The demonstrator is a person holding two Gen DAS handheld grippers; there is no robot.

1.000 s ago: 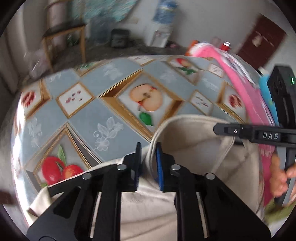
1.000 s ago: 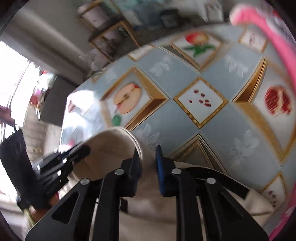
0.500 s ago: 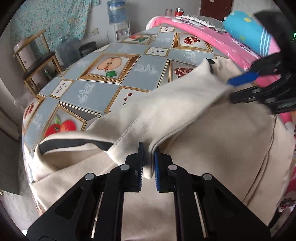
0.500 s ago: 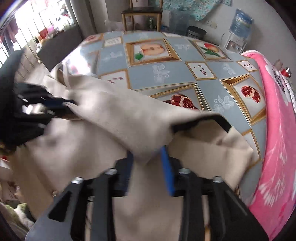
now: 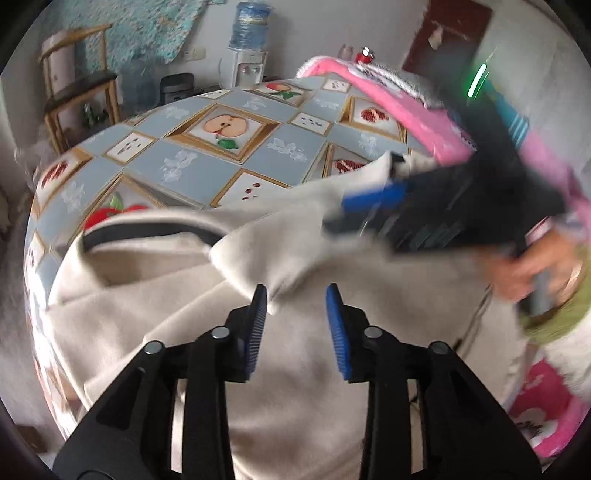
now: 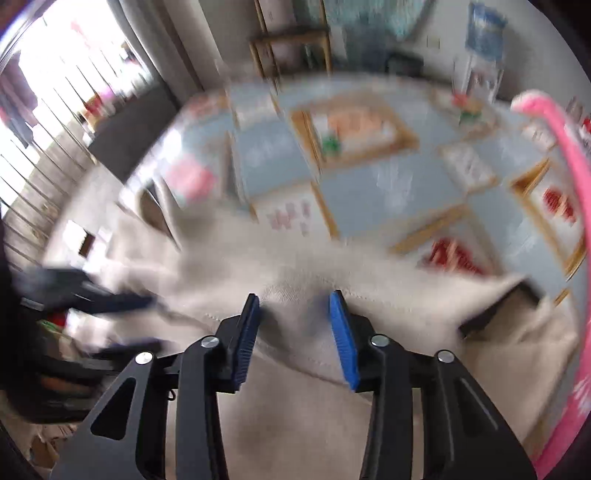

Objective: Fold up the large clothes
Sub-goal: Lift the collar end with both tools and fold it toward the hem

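Note:
A large cream garment (image 5: 295,387) lies on the near part of a table covered by a fruit-patterned cloth (image 5: 207,162). One flap is folded over its body, and a dark lining (image 5: 147,232) shows at the left. My left gripper (image 5: 295,291) hovers over the flap's corner, its jaws opening. The corner reaches the left pad, unpinched. In the blurred right wrist view, my right gripper (image 6: 295,299) has its jaws closing over the garment (image 6: 295,406) with a hump of cloth between them, not pressed. Each gripper also shows in the other's view: right gripper (image 5: 347,212), left gripper (image 6: 155,323).
A pink blanket (image 5: 406,110) runs along the table's right side. A hand (image 5: 535,266) holds the right gripper's handle. Beyond the table stand a wooden chair (image 5: 77,92), a water dispenser (image 5: 247,55) and a dark red door (image 5: 454,33). A barred window (image 6: 55,110) is at the left.
Both grippers carried the garment's edge over and across its body, then let go. Their jaws now stand apart and the flap lies folded on the cloth.

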